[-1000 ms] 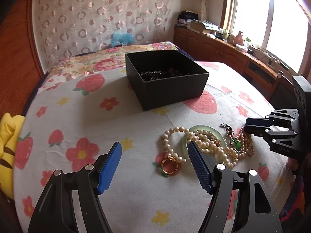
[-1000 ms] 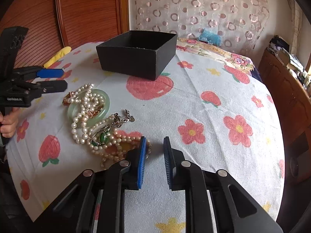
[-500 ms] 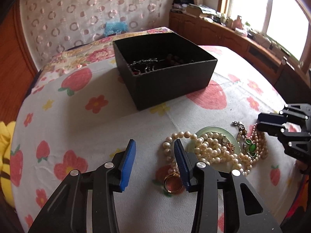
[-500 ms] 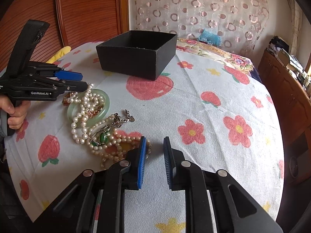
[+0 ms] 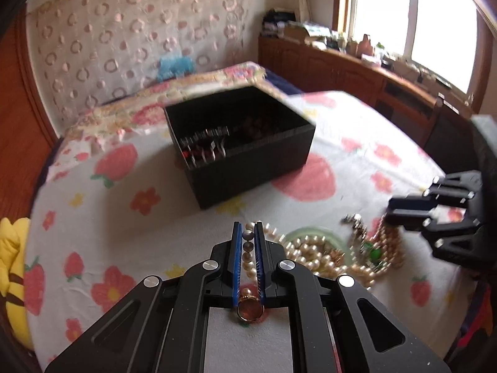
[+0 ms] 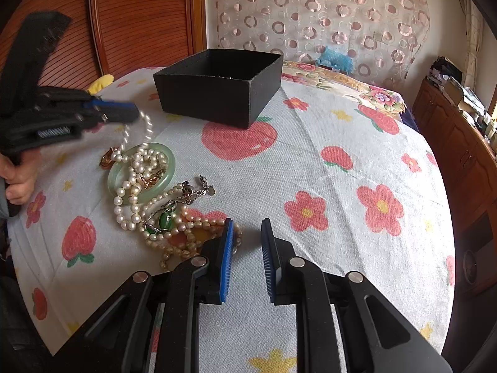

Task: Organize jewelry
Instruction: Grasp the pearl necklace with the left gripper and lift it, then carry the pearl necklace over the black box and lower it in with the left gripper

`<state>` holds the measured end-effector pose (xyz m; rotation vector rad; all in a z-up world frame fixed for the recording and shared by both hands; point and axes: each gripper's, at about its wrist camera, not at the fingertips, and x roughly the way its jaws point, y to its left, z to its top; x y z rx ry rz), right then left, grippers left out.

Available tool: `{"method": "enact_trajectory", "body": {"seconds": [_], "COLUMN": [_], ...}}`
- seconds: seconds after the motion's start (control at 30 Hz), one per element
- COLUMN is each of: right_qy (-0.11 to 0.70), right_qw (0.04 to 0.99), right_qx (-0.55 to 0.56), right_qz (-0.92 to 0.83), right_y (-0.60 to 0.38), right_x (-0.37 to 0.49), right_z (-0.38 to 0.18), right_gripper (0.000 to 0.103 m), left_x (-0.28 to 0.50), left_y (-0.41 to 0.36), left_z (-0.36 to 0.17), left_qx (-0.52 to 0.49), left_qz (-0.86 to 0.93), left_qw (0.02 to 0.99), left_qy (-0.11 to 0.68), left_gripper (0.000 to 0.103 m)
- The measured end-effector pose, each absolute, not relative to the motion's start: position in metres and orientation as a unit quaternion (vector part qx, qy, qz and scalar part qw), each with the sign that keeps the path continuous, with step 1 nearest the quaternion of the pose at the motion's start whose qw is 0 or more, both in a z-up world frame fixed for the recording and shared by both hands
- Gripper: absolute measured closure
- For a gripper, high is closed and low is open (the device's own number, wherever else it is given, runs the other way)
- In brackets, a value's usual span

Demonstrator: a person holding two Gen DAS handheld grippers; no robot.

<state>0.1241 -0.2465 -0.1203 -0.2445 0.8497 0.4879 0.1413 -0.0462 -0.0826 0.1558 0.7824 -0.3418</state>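
A black open box (image 5: pixel 248 146) (image 6: pixel 217 87) with some jewelry inside stands on the strawberry-print cloth. My left gripper (image 5: pixel 248 233) (image 6: pixel 124 113) is shut on a white pearl necklace (image 5: pixel 248 248) (image 6: pixel 136 168) and lifts one end off the pile. The pile holds a green jade bangle (image 6: pixel 141 171), a gold ring (image 5: pixel 250 307) (image 6: pixel 107 157), a green-stone chain (image 6: pixel 164 220) and a beige pearl strand (image 6: pixel 192 233). My right gripper (image 6: pixel 247 242) (image 5: pixel 400 209) is slightly open and empty, just right of the pile.
A yellow plush toy (image 5: pixel 12 264) lies at the left table edge. A wooden wall (image 6: pixel 139 15) and a curtain (image 6: pixel 310 15) stand behind. A wooden sideboard (image 6: pixel 459 143) runs along the right. Bare cloth lies right of the pile.
My left gripper moved forward over the pile and shut on the pearl necklace, then raised one end of it. My right gripper stayed put.
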Motion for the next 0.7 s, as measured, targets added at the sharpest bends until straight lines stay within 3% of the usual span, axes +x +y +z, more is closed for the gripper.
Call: {"method": "enact_trajectory", "body": {"seconds": [0.2, 0.3, 0.7], "right_qy": [0.407, 0.410, 0.342], "right_qw": [0.875, 0.871, 0.898], "right_qx": [-0.119, -0.124, -0.118], "right_qz": [0.233, 0.240, 0.250], "right_y": [-0.246, -0.244, -0.242], "right_x": [0.124, 0.122, 0.111], "right_z": [-0.120, -0.119, -0.054], "right_gripper": [0.083, 0.098, 0.098], "left_x": [0.120, 0.112, 0.100], "left_y": [-0.045, -0.046, -0.039], "left_z": [-0.044, -0.029, 0.008], "left_qx": [0.057, 0.054, 0.040], "left_qz": [-0.172, -0.174, -0.177], "left_qw": [0.927, 0.932, 0.946], "left_qy": [0.329, 0.312, 0.270], "left_gripper": [0.096, 0.096, 0.096]}}
